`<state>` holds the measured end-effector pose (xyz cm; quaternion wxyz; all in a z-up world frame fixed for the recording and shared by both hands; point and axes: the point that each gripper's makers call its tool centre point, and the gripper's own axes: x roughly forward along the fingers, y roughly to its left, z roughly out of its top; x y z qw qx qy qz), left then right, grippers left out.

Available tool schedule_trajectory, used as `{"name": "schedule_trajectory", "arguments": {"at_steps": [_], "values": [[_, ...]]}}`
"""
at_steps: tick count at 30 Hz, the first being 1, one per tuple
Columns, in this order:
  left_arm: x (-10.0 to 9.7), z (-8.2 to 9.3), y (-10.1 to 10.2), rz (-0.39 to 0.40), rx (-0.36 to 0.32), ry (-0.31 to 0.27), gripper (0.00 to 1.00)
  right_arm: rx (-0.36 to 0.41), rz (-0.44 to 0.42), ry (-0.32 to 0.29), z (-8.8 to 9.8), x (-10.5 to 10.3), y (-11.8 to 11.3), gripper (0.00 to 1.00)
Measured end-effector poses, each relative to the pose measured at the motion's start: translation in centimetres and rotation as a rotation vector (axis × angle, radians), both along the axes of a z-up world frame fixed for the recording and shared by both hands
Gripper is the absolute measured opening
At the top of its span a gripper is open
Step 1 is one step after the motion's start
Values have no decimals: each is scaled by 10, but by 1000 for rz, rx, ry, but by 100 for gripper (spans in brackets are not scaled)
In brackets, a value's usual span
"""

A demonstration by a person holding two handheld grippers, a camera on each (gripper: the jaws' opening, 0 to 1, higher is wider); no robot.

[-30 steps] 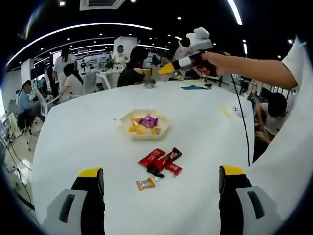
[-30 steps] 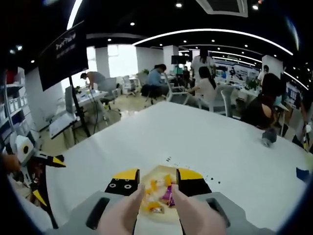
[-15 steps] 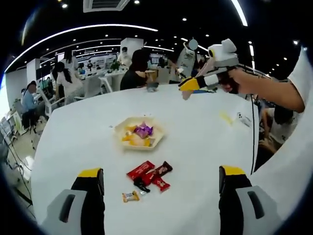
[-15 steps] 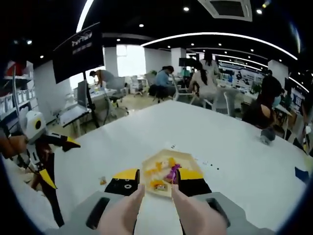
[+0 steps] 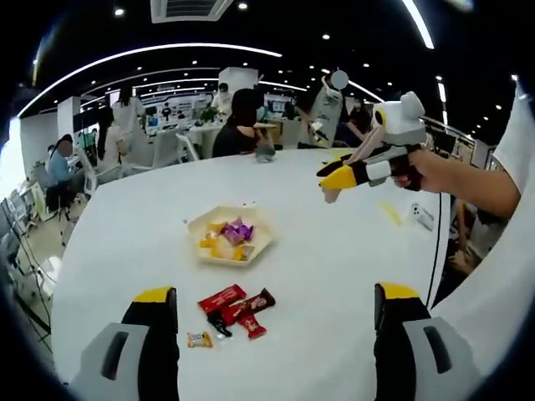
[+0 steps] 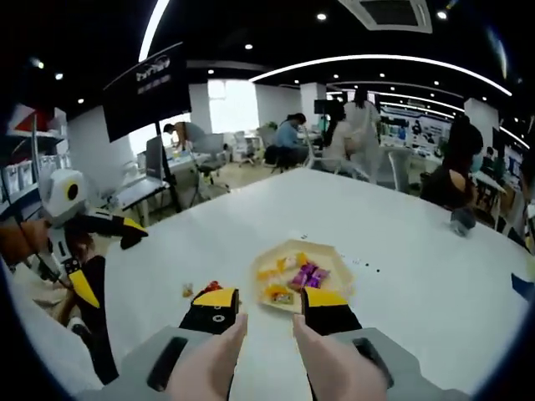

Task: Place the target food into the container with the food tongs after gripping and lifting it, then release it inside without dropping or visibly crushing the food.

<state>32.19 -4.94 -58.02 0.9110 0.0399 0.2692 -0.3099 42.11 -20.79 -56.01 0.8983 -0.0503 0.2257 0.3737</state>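
Observation:
A cream six-sided dish (image 5: 194, 236) (image 6: 334, 257) with yellow and purple wrapped sweets sits mid-table. Nearer lie red and dark candy bars (image 5: 238, 305) (image 6: 211, 287) and a small orange sweet (image 5: 199, 339). My left gripper (image 5: 276, 294) is open wide, low over the table just short of the bars; it also comes in from the left (image 6: 109, 259). My right gripper (image 6: 267, 299) (image 5: 338, 178) hangs above the table with the dish just beyond its tips. Between its jaws are two pale pink tong arms (image 6: 216, 355), standing apart with nothing between them.
The round white table (image 5: 125, 209) drops off at left and front. A phone (image 5: 418, 215), a yellow strip (image 5: 386, 210) and a black cable (image 5: 435, 251) are at its right side. A dark object (image 6: 458, 221) rests far across. People sit at desks beyond.
The right gripper has drawn back from just over the dish, and it now hangs lower and nearer the left gripper. Both views have shifted. Neither gripper's jaw gap has changed.

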Motion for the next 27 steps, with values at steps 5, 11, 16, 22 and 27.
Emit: {"name": "schedule_trajectory", "arguments": {"at_steps": [5, 11, 16, 22, 27], "values": [[-8, -4, -12, -20, 29, 16, 98, -3, -6, 5, -3, -10, -10, 29], [-3, -3, -20, -26, 20, 18, 98, 9, -25, 1, -1, -16, -23, 29], [-8, -6, -18, -13, 29, 12, 98, 33, -28, -3, -5, -21, -25, 29], [-18, -5, -14, -10, 33, 16, 98, 31, -30, -10, -6, -27, -19, 28], [-10, -3, -7, -14, 15, 0, 98, 29, -42, 3, -10, -28, -14, 28]]}}
